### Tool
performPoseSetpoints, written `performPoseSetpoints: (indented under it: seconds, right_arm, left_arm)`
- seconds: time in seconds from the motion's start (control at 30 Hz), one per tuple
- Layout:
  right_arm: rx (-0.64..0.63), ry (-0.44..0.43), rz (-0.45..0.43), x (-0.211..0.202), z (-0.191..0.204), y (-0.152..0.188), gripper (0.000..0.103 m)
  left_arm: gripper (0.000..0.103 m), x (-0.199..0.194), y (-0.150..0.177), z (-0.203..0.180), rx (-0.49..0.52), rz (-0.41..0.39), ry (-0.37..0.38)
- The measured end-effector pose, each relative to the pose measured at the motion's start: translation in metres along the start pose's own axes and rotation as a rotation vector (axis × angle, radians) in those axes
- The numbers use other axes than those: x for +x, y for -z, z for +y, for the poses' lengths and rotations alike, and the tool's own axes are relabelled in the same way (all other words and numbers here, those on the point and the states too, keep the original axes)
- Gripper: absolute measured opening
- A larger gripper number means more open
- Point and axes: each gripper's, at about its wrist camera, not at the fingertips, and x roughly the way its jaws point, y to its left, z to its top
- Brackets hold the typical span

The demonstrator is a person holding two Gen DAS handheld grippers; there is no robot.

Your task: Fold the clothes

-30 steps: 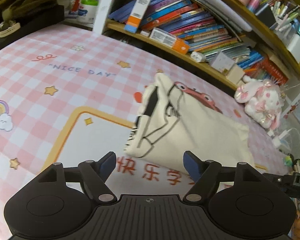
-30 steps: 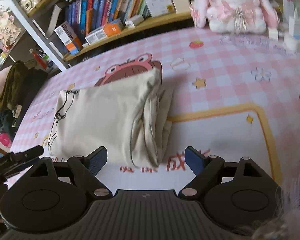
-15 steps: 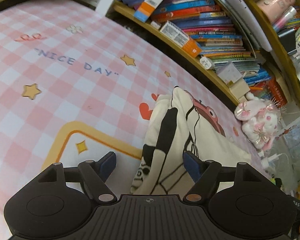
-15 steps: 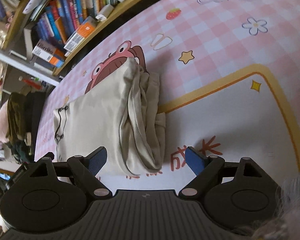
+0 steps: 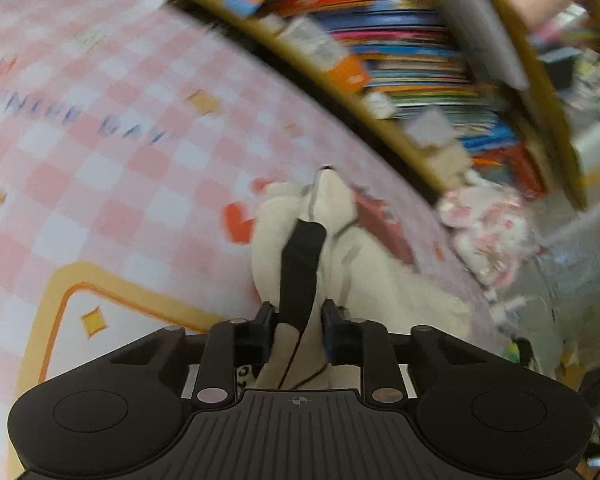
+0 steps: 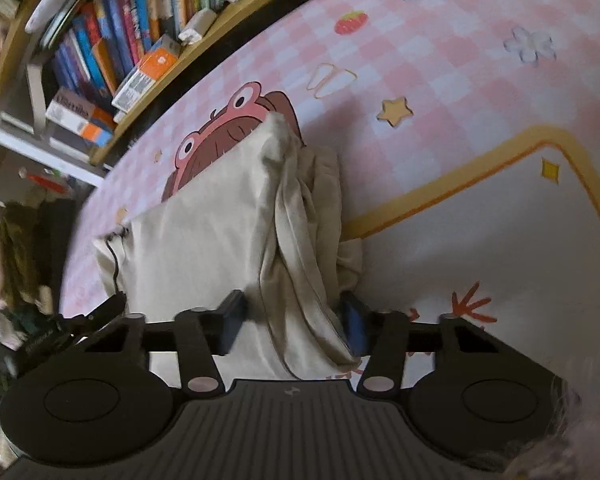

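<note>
A folded cream garment with a black printed figure lies on the pink checked mat. My left gripper is closing on the garment's near end, and the black-printed cloth fills the gap between its pads. In the right wrist view the same garment shows its plain side and a bunched folded edge. My right gripper is closing on that bunched edge at the near corner, both pads against the cloth. The left wrist view is blurred by motion.
A low bookshelf packed with books runs along the mat's far side, seen also in the right wrist view. A pink and white plush rabbit sits at the mat's far end. Dark clothing is heaped beyond the left edge.
Both grippers have moved in onto the garment and their jaws have closed from wide open onto the cloth. The left one has gone to the printed end, the right one to the bunched edge.
</note>
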Motion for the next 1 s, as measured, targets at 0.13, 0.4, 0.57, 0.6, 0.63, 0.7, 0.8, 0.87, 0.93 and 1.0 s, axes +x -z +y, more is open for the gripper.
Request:
performPoseSetpoints:
  seconds: [0.13, 0.4, 0.57, 0.6, 0.63, 0.7, 0.8, 0.87, 0.93, 1.0]
  right_arm:
    - [-0.086, -0.011, -0.055, -0.013, 0.011, 0.006, 0.027]
    - [0.022, -0.006, -0.017, -0.006, -0.003, 0.003, 0.039]
    - [0.078, -0.004, -0.007, 0.001, -0.009, 0.002, 0.056]
    - [0.089, -0.009, -0.009, 0.003, -0.009, 0.001, 0.057]
    - [0.1, -0.013, -0.01, 0.004, -0.01, 0.001, 0.058]
    - [0.085, -0.023, 0.001, 0.007, -0.005, 0.0, 0.046]
    - [-0.027, 0.0, -0.028, 0.003, 0.013, 0.003, 0.029]
    - [-0.134, 0.005, -0.071, -0.006, 0.027, 0.007, 0.027]
    - [-0.159, -0.005, -0.074, -0.009, 0.027, 0.007, 0.026]
    - [-0.128, -0.004, -0.047, -0.006, 0.019, 0.004, 0.026]
  left_arm:
    - [0.023, -0.003, 0.002, -0.009, 0.073, 0.014, 0.002]
    - [0.047, 0.008, -0.003, 0.023, -0.036, 0.063, 0.006]
    - [0.052, 0.011, -0.002, 0.022, -0.05, 0.046, 0.038]
    - [0.049, 0.012, -0.001, 0.02, -0.053, 0.044, 0.036]
    - [0.049, 0.013, -0.001, 0.018, -0.056, 0.042, 0.033]
    - [0.027, 0.012, 0.0, 0.01, -0.024, 0.035, 0.013]
    - [0.021, 0.003, 0.002, -0.006, 0.059, 0.012, 0.014]
    - [0.022, 0.002, 0.002, -0.015, 0.111, 0.016, 0.01]
    - [0.022, 0.006, 0.0, -0.011, 0.106, 0.033, -0.001]
    - [0.024, 0.008, -0.002, -0.002, 0.066, 0.045, 0.011]
